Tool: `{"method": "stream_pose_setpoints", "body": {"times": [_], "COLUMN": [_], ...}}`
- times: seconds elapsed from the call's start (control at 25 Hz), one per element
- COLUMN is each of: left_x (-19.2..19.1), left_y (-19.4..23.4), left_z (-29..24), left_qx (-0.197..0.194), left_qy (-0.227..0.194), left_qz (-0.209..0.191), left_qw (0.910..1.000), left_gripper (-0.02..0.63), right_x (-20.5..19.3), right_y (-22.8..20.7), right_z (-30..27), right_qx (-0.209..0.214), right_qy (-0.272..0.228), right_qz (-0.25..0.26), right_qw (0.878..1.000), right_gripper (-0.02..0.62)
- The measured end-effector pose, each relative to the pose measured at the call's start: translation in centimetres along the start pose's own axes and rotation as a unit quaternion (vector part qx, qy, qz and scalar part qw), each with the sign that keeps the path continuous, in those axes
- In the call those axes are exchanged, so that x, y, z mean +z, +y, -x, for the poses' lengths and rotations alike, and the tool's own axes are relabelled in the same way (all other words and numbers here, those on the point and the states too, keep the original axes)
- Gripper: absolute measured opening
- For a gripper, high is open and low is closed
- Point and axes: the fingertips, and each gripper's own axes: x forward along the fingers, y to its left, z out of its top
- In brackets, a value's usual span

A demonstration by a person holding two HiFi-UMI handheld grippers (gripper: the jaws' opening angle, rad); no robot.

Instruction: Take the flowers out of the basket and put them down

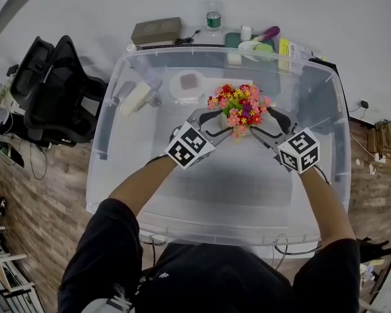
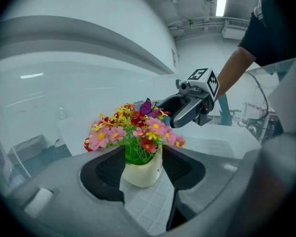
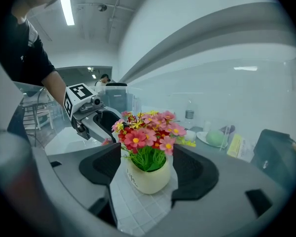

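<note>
A bunch of pink, red and yellow flowers [image 1: 240, 107] in a small cream pot [image 2: 140, 173] stands upright on the white tiled floor inside a large clear plastic bin [image 1: 111, 116]. My left gripper [image 2: 143, 164] reaches in from the left and my right gripper [image 3: 148, 169] from the right, so both face each other across the pot [image 3: 148, 179]. Each has the pot between its dark pads. The jaws stand apart beside it rather than pressing on it, with the left pads very close. The left gripper view shows the right gripper [image 2: 187, 111] behind the blooms.
Inside the bin, farther back, lie a white dish [image 1: 188, 83] and a pale bottle-like thing [image 1: 137, 98]. Beyond the bin stand a water bottle [image 1: 213, 19], a brown box [image 1: 156, 30] and a green bowl [image 1: 262, 45]. A black office chair [image 1: 58, 90] is at the left.
</note>
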Motion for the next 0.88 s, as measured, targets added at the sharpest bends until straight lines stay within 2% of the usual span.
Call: {"method": "stream_pose_setpoints", "body": {"times": [0.24,0.6,0.88], "left_x": [-1.3,-1.4,-2.4], "left_y": [-0.3,0.3,0.5], "left_z": [-0.6,-1.2,-1.9], "left_qx": [-0.012,-0.005,-0.006], "left_qy": [0.02,0.008,0.026], "left_qz": [-0.007,0.036,0.021], "left_qw": [0.9997,0.9993,0.9994], "left_gripper": [0.23,0.23,0.23], "right_x": [-0.5,-2.0,-2.5], "right_y": [0.2,0.3,0.6], "right_z": [-0.6,-1.1,-2.2], "right_qx": [0.004,0.007,0.013], "right_qy": [0.003,0.026,0.031], "right_qz": [-0.013,-0.008,-0.018], "right_qw": [1.0,1.0,0.999], "right_gripper": [0.33,0.333,0.336]}}
